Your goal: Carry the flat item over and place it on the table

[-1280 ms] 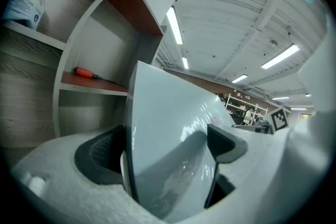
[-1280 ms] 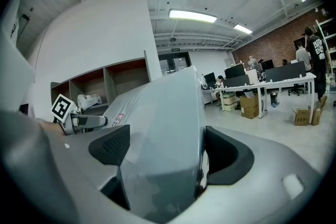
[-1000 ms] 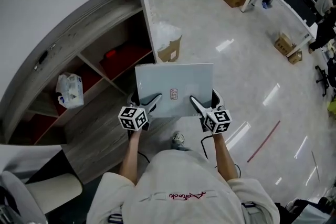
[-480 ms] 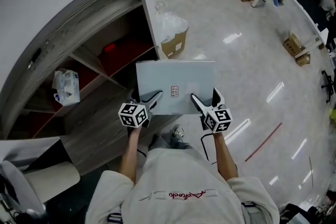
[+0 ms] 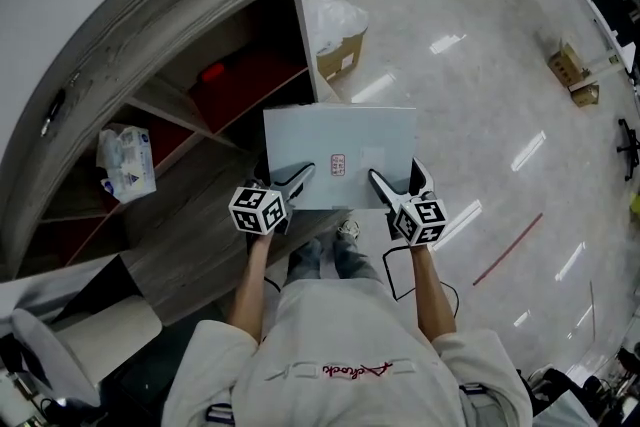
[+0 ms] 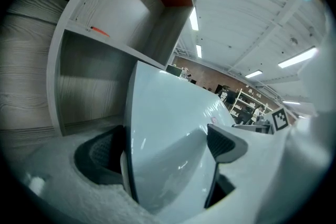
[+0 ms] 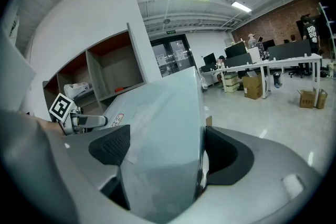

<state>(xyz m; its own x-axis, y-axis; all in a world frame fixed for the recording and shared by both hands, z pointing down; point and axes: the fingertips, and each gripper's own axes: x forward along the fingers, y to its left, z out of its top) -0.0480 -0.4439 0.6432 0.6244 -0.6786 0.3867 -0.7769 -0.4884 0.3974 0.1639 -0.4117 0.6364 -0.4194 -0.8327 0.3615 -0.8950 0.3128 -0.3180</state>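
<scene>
A flat pale grey-blue panel (image 5: 340,145) with a small red-printed label (image 5: 337,162) is held level in front of the person, above the floor. My left gripper (image 5: 283,187) is shut on its near left edge, and my right gripper (image 5: 398,188) is shut on its near right edge. In the left gripper view the panel (image 6: 173,134) stands on edge between the two dark pads. In the right gripper view the panel (image 7: 157,155) fills the gap between the jaws. No table top lies under the panel.
A curved grey wooden shelf unit (image 5: 180,35) with red back panels stands to the left, a plastic-wrapped packet (image 5: 125,163) in one bay. An open cardboard box with plastic wrap (image 5: 340,40) sits on the glossy floor. White desks (image 7: 268,65) and cartons stand far off.
The person has stepped along with the panel. The shelf unit and cardboard box have slid rightward and lower in the head view. Both grippers keep the same hold.
</scene>
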